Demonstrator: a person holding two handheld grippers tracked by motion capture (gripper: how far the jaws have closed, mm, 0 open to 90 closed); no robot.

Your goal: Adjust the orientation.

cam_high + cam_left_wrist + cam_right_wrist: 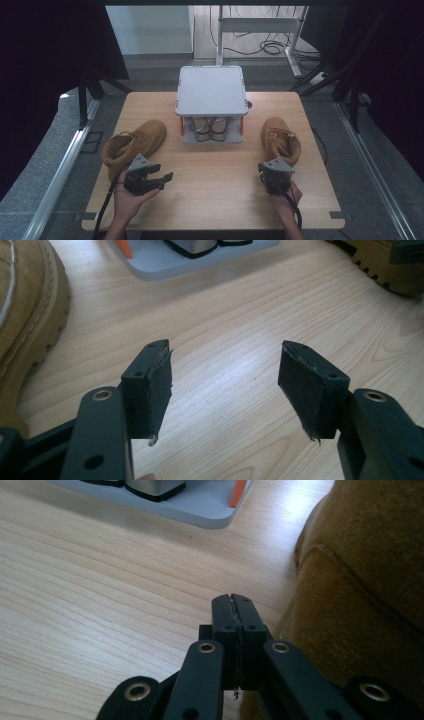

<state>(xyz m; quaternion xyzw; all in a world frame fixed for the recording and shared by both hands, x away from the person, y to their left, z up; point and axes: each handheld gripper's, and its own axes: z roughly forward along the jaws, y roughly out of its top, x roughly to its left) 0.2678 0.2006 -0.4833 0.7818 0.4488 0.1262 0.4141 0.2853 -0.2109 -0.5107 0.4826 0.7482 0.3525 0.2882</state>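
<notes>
Two tan boots lie on the wooden table. The left boot lies at the table's left, and its toe fills the left edge of the left gripper view. The right boot stands at the table's right, and its suede side is close on the right in the right gripper view. My left gripper sits just in front of the left boot, open, with bare wood between its pads. My right gripper rests by the right boot's heel, its jaws pressed together on nothing.
A grey two-level shoe rack stands at the table's back centre, with a dark pair of shoes on its lower shelf. Orange posts hold its top. Metal rails run along both sides, and cables lie on the floor behind.
</notes>
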